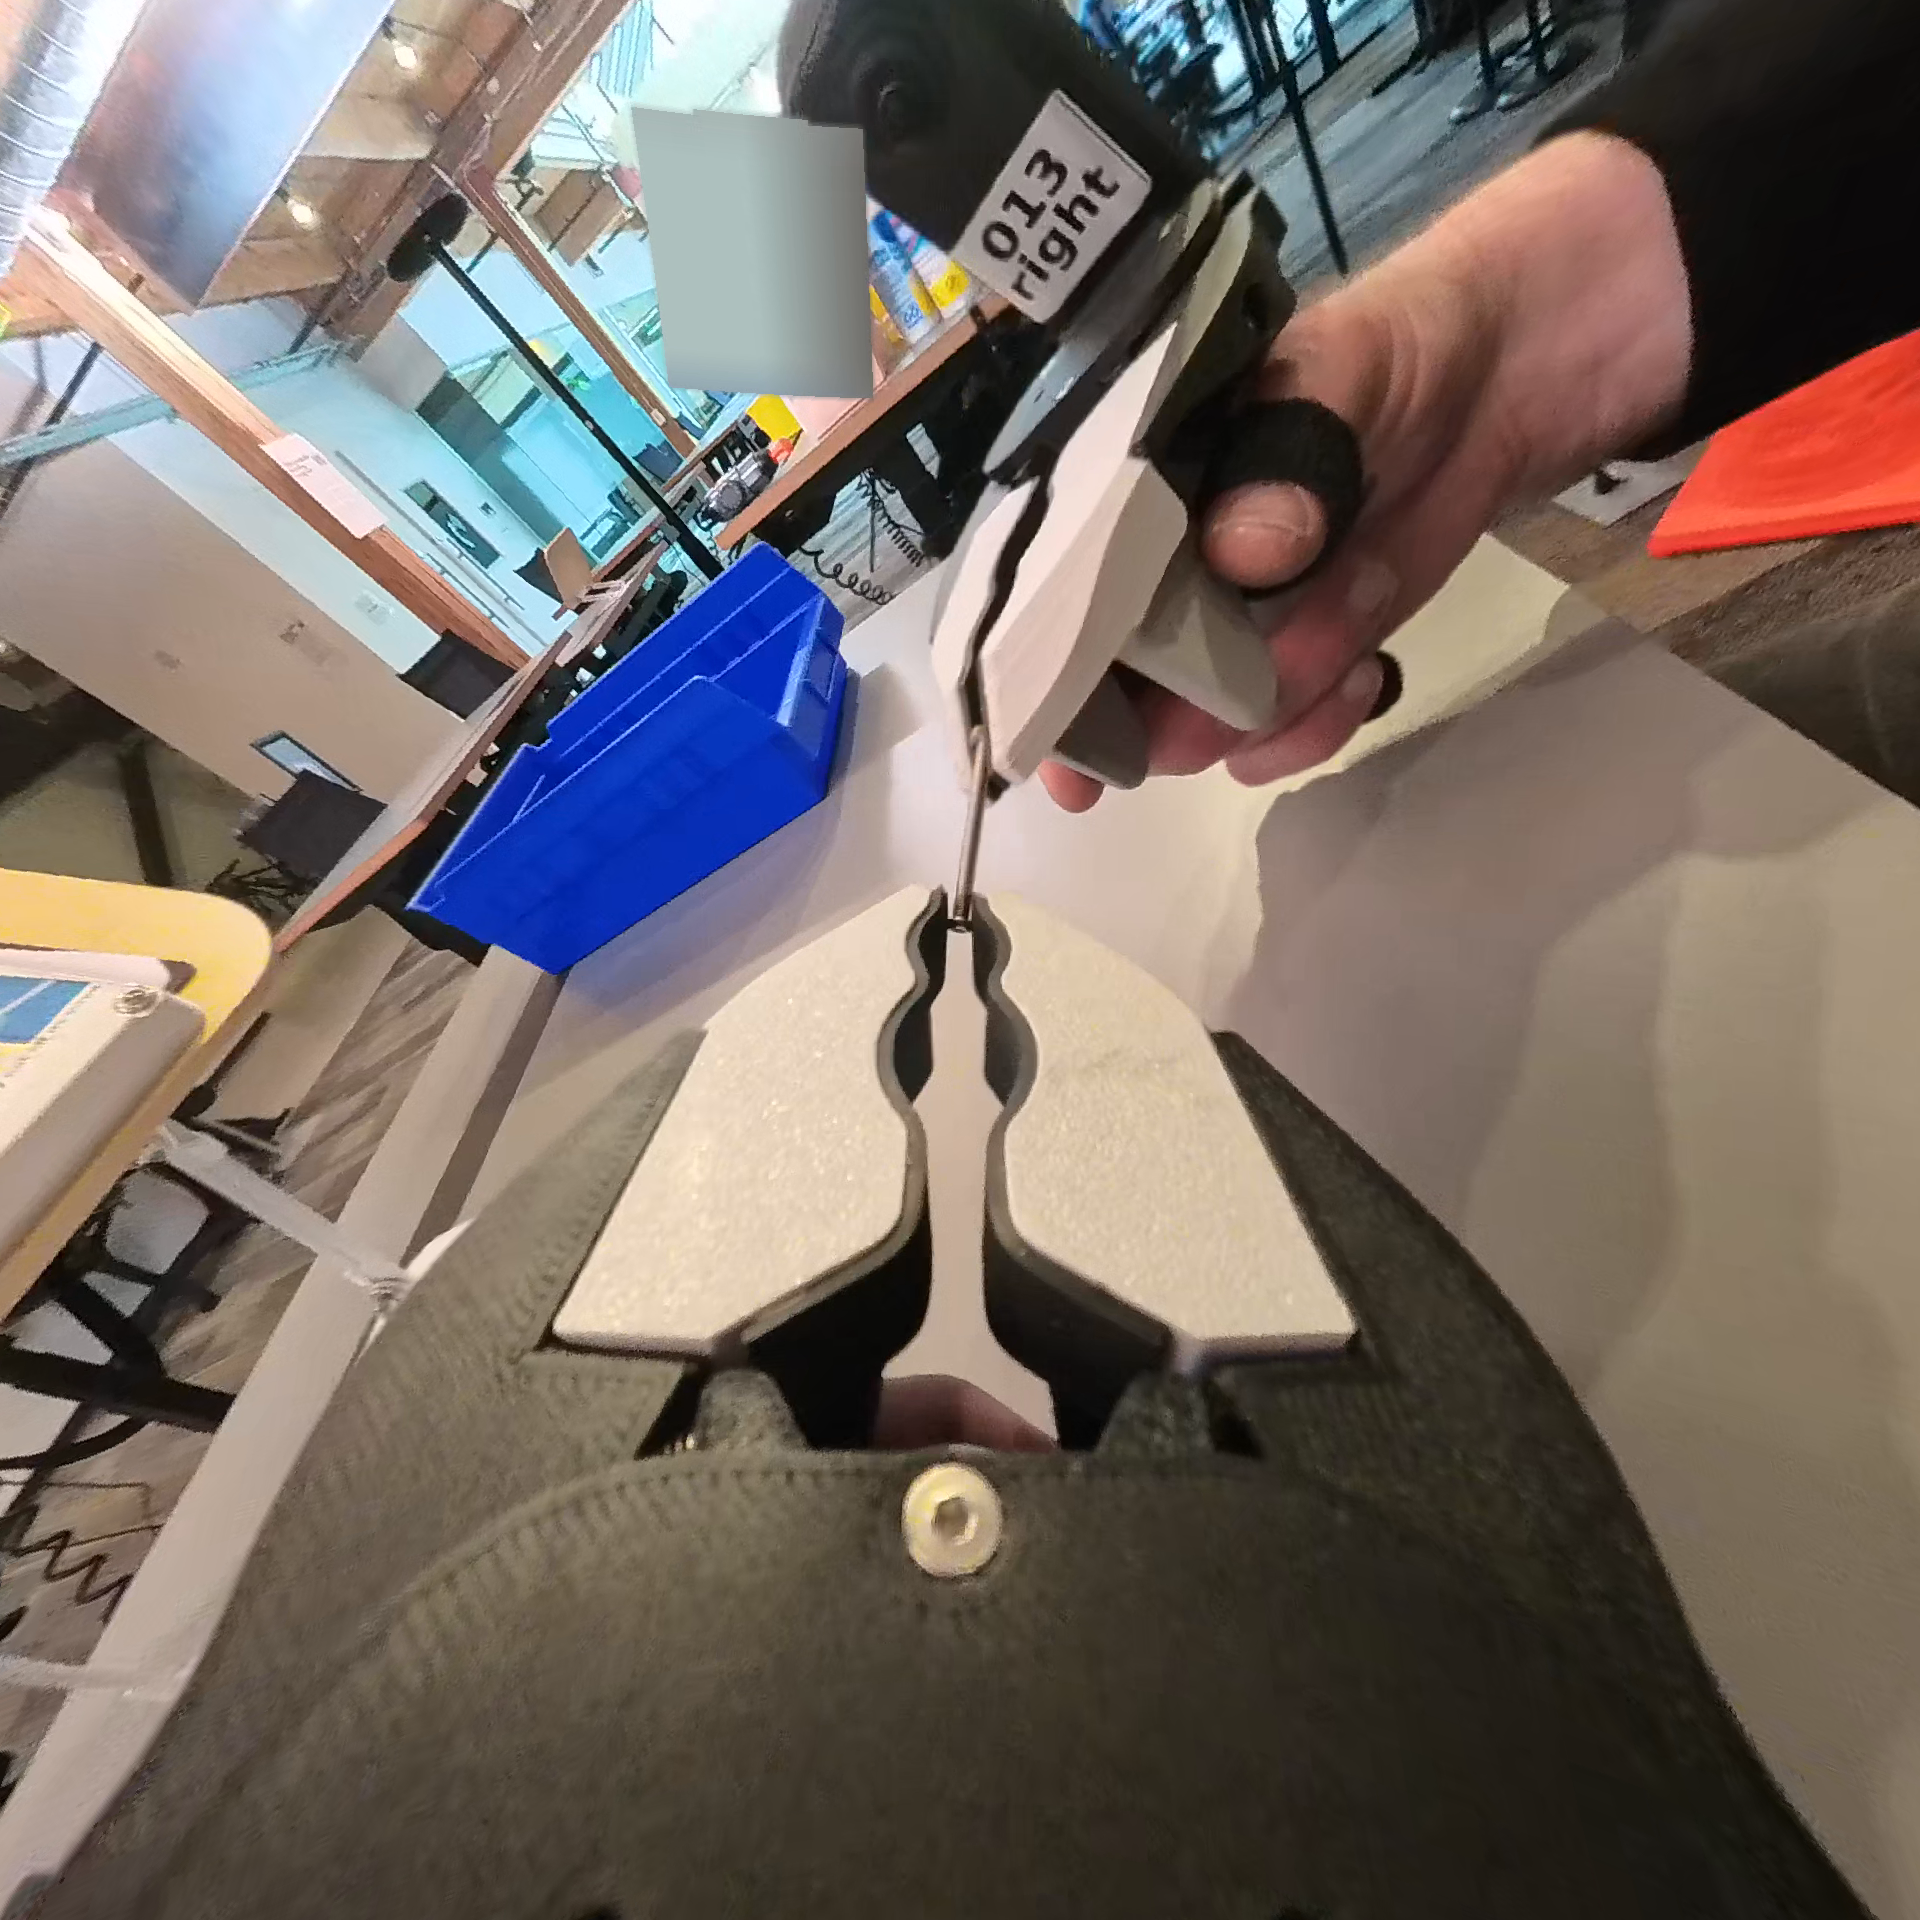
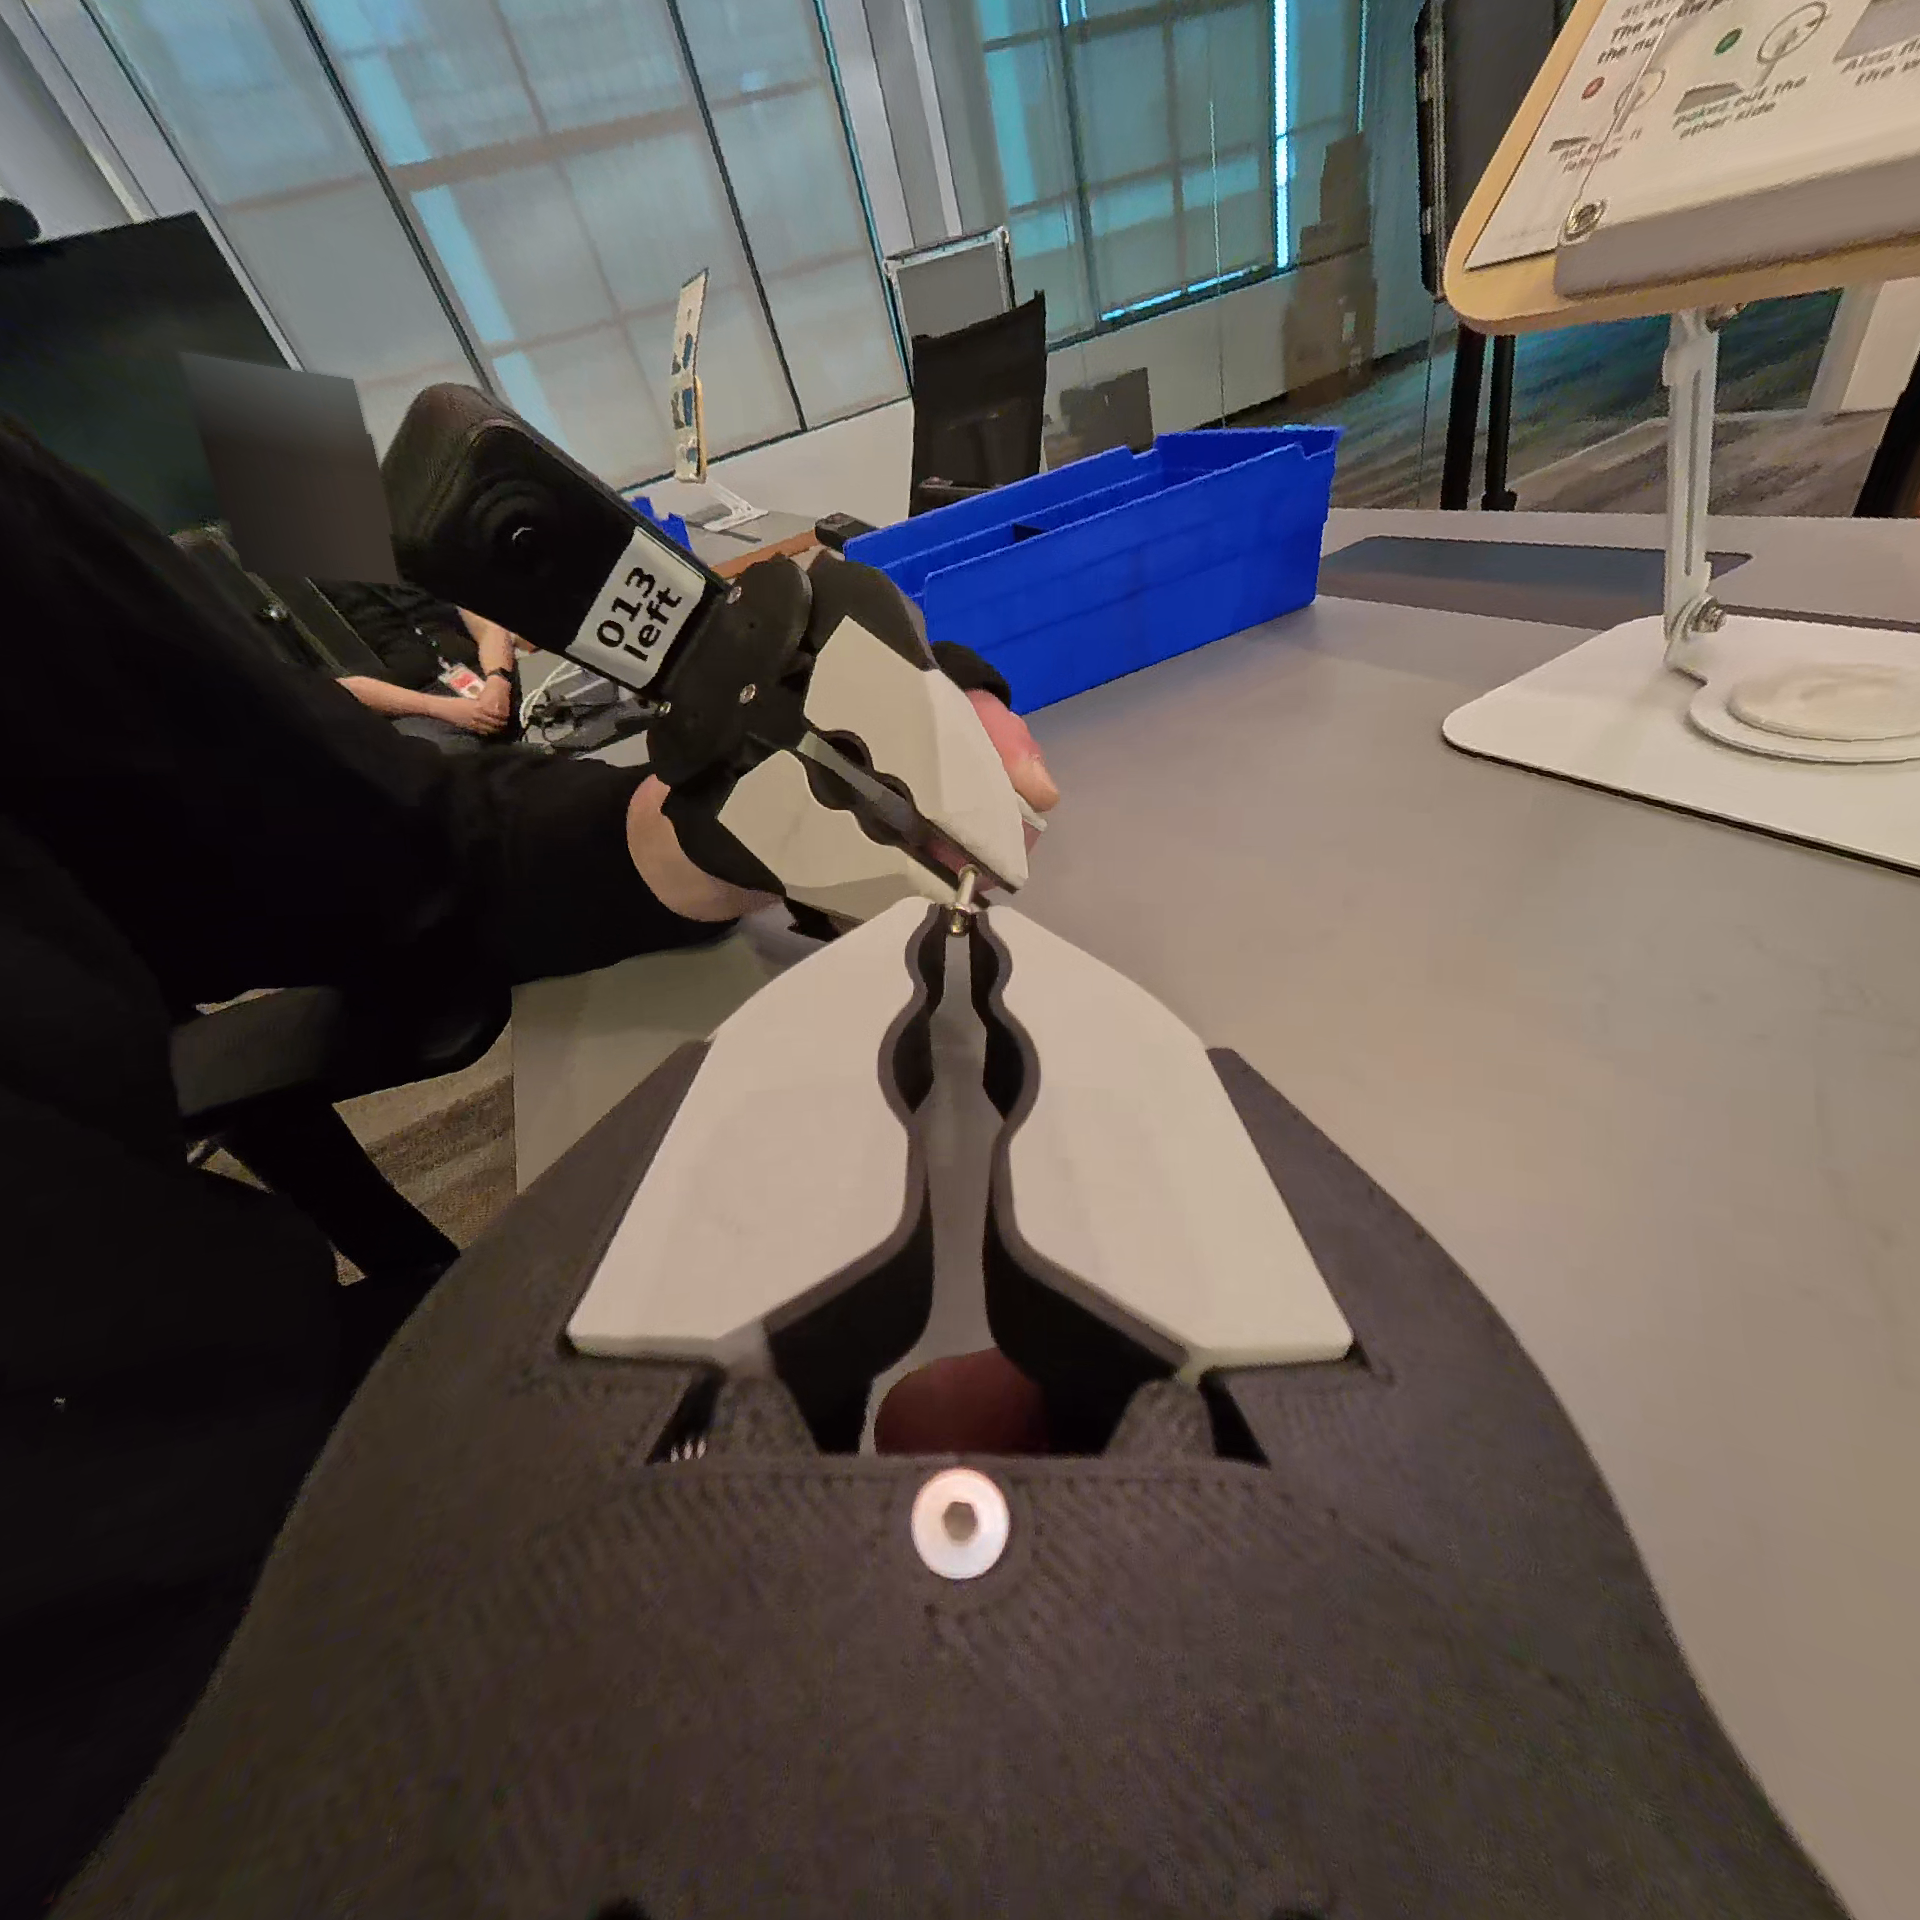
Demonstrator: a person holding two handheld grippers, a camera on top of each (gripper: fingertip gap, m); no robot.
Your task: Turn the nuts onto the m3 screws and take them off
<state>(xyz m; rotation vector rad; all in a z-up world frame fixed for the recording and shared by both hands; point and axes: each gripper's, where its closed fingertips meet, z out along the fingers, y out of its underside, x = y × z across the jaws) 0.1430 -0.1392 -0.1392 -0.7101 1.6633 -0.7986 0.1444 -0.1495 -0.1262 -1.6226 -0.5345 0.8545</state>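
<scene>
Right gripper (image 1: 985,774) fingers clamp the thin, stiff, slippery screw (image 1: 971,831); left gripper (image 1: 961,920) fingers pinch its tiny nut (image 1: 958,916), best held by its flats

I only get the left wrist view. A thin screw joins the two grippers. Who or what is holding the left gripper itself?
Observer: A hand in a black sleeve holds the left gripper, which pinches the screw.
Visitor: What stands on the table off to the side?
Observer: A white stand rising from a flat white base.
Visitor: Is anyone else around?
Observer: Yes, another person in the background, past the sleeve.
</scene>
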